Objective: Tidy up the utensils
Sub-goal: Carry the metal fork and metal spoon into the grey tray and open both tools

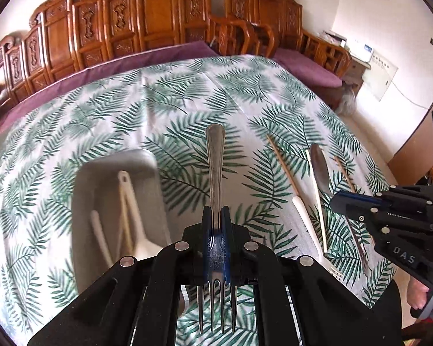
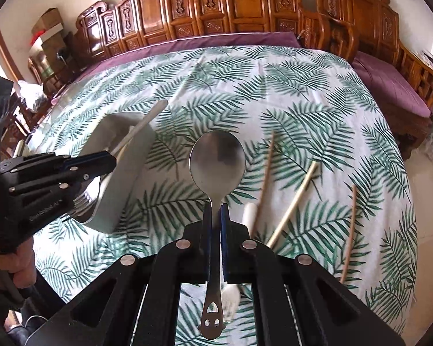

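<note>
Cutlery is sitting in both claws above a tabletop (image 1: 164, 92) draped in a white cloth printed with green fern fronds. The left claw (image 1: 216, 216) is clamping a steel fork (image 1: 215, 155) by its neck, the long axis running along the claw's line: rounded handle pointing away, four tines pointing back toward the camera. The right claw (image 2: 216, 216) is gripping a steel spoon (image 2: 217, 164) by its slim stem, the oval bowl facing outward and away, the pierced handle end hanging back beneath the camera.

Taking the grey tray (image 1: 115, 178) as landmark: it is a smooth, rounded rectangular container, and inside it are lying a white plastic spoon (image 1: 132, 210) and pale chopsticks (image 1: 99, 230), blurred. The fork is hovering just to the right of the tray. Well to the right of the tray, loose on the cloth, are lying thin wooden chopsticks (image 2: 264, 178), a cream chopstick (image 2: 294, 201) and a white plastic fork (image 1: 309, 225); each is stretching roughly away from the cameras.

In the right wrist view, the left claw (image 2: 101, 158) is showing just in front of the tray (image 2: 124, 173).
</note>
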### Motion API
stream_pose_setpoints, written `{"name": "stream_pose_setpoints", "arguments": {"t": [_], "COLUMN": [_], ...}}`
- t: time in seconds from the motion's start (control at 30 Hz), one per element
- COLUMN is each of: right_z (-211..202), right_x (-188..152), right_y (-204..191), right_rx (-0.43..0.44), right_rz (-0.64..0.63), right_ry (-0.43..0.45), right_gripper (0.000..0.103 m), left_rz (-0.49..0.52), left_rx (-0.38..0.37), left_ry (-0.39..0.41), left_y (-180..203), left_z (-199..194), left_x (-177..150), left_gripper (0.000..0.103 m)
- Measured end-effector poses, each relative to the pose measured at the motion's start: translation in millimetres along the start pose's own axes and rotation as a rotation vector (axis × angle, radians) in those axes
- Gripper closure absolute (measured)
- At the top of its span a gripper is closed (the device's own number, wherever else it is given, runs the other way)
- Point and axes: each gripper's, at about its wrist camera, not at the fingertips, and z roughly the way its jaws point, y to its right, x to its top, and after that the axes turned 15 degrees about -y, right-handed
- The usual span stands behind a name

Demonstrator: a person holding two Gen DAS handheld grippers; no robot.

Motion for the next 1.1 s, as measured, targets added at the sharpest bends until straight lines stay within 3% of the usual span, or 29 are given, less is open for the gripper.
{"name": "stream_pose_setpoints", "arguments": {"t": [0.67, 1.1], "right_z": [12, 23], "right_x": [35, 45], "right_y": [-85, -108], "right_rx": [0.05, 0.05], "right_rz": [-0.129, -0.164], "right_ry": [-0.012, -0.035], "right_gripper": [0.096, 0.096], "left_rz": [-0.139, -0.17], "left_rx": [0.041, 0.03], "left_ry": [-0.009, -0.016], "left_y": [-89, -111], "left_z": [0, 10], "left_x": [-21, -19], "left_gripper": [0.097, 0.097]}}
